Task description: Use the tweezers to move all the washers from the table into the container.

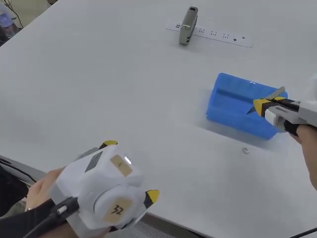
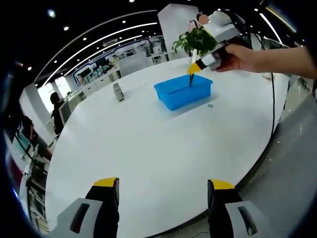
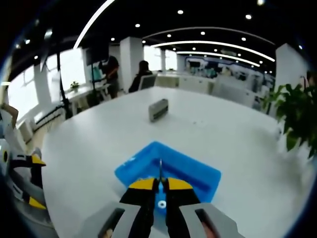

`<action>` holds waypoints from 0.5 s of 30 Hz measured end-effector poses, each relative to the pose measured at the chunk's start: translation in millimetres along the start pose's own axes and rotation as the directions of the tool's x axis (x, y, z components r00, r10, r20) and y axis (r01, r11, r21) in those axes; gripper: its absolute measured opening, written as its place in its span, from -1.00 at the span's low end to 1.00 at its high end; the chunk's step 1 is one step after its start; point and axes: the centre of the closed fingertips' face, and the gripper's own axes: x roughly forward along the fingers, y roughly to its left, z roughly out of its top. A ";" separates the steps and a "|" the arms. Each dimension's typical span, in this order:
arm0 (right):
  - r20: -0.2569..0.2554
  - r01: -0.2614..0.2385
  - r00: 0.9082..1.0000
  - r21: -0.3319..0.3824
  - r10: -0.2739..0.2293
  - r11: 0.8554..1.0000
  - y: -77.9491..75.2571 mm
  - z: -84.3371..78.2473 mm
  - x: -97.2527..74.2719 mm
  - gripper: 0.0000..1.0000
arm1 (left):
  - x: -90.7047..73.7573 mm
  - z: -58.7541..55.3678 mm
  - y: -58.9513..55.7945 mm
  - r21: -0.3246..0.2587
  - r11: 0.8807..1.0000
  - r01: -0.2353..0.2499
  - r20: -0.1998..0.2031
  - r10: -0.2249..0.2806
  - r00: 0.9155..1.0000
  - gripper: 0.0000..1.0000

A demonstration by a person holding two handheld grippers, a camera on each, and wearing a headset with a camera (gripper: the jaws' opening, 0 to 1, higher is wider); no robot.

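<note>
One washer (image 1: 245,150) flat on the white counter (image 1: 124,74), just outside the blue container (image 1: 233,99), nearer the person than the right hand-held gripper (image 1: 262,105) and well apart from the left hand-held gripper (image 1: 131,170). Right jaws pressed on the tweezers (image 3: 160,171), tips pointing down into the container. Left jaws spread, empty. Beyond: power strip (image 1: 213,33), open-plan office. Likely next: short reach with the right.

Blue container (image 1: 233,106), tweezers (image 1: 276,92) over it, 1 washer (image 1: 245,150) just beside
</note>
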 end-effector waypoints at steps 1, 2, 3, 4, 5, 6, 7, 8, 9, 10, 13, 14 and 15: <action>0.009 0.004 1.000 -0.013 -0.004 1.000 1.9 4.1 -2.5 -0.93 | 0.0 0.0 0.0 0.001 1.000 0.000 0.000 0.000 1.000 0.47; 0.012 0.004 1.000 -0.023 -0.004 1.000 3.4 5.8 -4.0 -0.93 | -0.1 -0.1 -0.2 0.001 1.000 0.000 -0.001 0.000 1.000 0.47; 0.013 0.001 1.000 -0.032 -0.001 0.999 6.1 6.1 -4.2 -0.93 | -0.2 0.2 -0.7 0.001 1.000 0.003 0.000 -0.003 1.000 0.47; 0.017 0.003 1.000 -0.041 -0.002 0.999 8.6 7.3 -6.3 -0.93 | -0.2 0.3 -0.9 0.002 1.000 0.004 0.001 -0.004 1.000 0.47; 0.024 0.007 1.000 -0.047 -0.006 0.999 9.3 10.0 -9.8 -0.93 | -0.2 0.3 -0.9 0.004 1.000 0.004 0.001 -0.004 1.000 0.47; 0.033 0.010 0.999 -0.055 -0.008 0.998 11.0 12.5 -13.9 -0.93 | -0.2 0.2 -0.8 0.004 1.000 0.004 0.001 -0.004 1.000 0.47; 0.036 0.011 0.999 -0.056 -0.009 0.998 11.2 12.5 -14.7 -0.93 | -0.2 0.2 -0.7 0.003 1.000 0.003 0.001 -0.003 1.000 0.47; 0.037 0.011 0.999 -0.056 -0.009 0.998 11.8 12.2 -15.9 -0.93 | -0.1 0.1 -0.5 0.003 1.000 0.003 0.001 -0.003 1.000 0.46; 0.040 0.010 0.999 -0.056 -0.008 0.998 13.2 12.1 -17.6 -0.93 | -0.1 0.1 -0.3 0.002 1.000 0.002 0.001 -0.002 1.000 0.46; 0.045 0.008 0.999 -0.052 -0.006 0.999 15.5 11.8 -20.3 -0.93 | -0.2 0.4 0.0 0.002 1.000 0.000 0.003 0.000 1.000 0.46; 0.061 0.005 0.998 -0.029 -0.003 1.000 18.7 9.7 -28.4 -0.93 | -0.4 0.7 0.3 0.001 1.000 -0.001 0.004 0.001 1.000 0.46; 0.071 0.004 0.997 -0.019 -0.003 1.000 20.2 9.4 -31.7 -0.93 | -0.4 0.6 0.2 0.002 1.000 -0.001 0.004 0.001 1.000 0.46; 0.073 0.002 0.997 -0.011 -0.001 1.000 21.9 8.5 -34.2 -0.93 | -0.4 0.7 0.1 0.002 1.000 -0.001 0.005 0.001 1.000 0.46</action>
